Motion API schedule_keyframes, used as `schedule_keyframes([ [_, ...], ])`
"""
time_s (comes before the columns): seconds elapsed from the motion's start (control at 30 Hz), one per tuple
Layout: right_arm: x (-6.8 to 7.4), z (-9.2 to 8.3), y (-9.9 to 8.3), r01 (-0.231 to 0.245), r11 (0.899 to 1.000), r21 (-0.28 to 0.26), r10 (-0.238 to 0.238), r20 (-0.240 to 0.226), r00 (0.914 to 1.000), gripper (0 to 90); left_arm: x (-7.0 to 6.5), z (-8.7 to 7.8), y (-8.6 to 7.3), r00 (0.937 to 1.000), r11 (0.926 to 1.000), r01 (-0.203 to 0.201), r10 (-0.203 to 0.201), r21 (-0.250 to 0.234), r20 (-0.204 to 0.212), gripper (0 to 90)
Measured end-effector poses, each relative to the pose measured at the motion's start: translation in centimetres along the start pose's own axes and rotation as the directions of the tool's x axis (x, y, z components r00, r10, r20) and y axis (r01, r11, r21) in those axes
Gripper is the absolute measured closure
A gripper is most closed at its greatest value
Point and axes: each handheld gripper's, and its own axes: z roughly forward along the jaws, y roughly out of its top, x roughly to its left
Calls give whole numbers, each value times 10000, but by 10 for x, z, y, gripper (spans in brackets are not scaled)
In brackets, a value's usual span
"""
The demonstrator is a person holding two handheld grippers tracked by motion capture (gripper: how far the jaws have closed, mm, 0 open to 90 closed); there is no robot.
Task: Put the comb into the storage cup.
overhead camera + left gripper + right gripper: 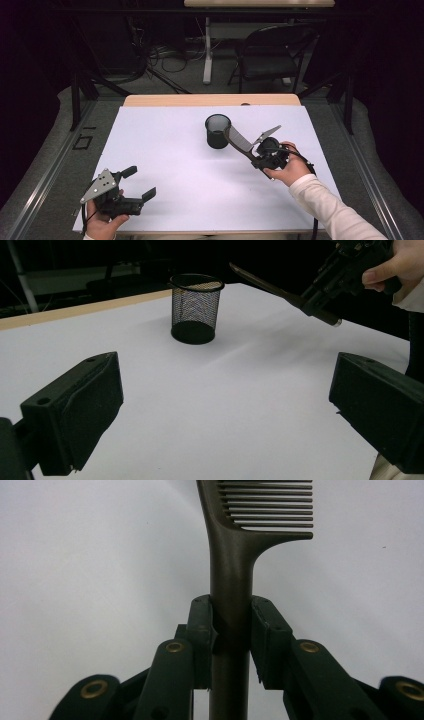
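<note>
A white sheet covers the counter (165, 165), with a strip of bare wood showing along its far edge. A black mesh cup (217, 131) stands upright a little above the middle of the high view, open mouth up. It is the one thing standing on the sheet. Beyond the counter, at the top of the frame, a dark chair (272, 55) and a tangle of cables (165, 55) sit on the floor, well apart from the work.

The right gripper (260, 159), right of centre in the high view, is clamped on the handle of a dark comb (239, 141); in the right gripper view the pads press the handle (230, 630) from both sides, and the toothed part (267, 505) rises to the top of the frame with the teeth running to the right. The comb's long axis follows the gripper's own line. In the high view it slants up and to the left, and its far end lies at the right side of the cup's rim; whether it touches the rim cannot be told. In the left gripper view the comb (265, 286) is held above the sheet, right of the mesh cup (195, 307).

The left gripper (139, 184), at the lower left of the high view, is wide and holds nothing.
</note>
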Motion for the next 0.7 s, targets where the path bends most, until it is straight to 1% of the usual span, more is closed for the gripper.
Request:
schedule_keyframes([
  [0.03,1,0,0,-47,10000,-58,47,35,10000,729,0,0,0,10000,10000,-1,1,2,2,10],
  [0.1,1,-1,1,35,9998,-179,-34,25,10000,729,0,0,0,10000,10000,-3,3,9,-2,10],
  [0.13,2,-1,1,-62,9997,-242,62,28,10000,729,0,0,0,10000,10000,0,0,13,0,10],
  [0.17,1,-1,2,22,9998,-200,-21,38,10000,729,0,0,0,10000,10000,-11,11,27,20,9],
  [0.2,2,-1,2,-1,9994,-356,3,65,10000,729,0,0,0,10000,10000,-15,14,23,38,10],
  [0.37,4,-2,4,117,9979,-632,-111,99,9999,729,0,0,0,10000,10000,-13,13,58,18,10],
  [0.57,7,-3,7,253,9951,-959,-237,172,9996,729,0,0,0,10000,10000,8,-8,41,13,10],
  [0.6,8,-3,7,249,9935,-1107,-234,152,9996,729,0,0,0,10000,10000,6,-6,48,10,9],
  [0.7,9,-5,8,260,9915,-1275,-242,161,9996,729,0,0,0,10000,10000,15,-15,66,14,10],
])
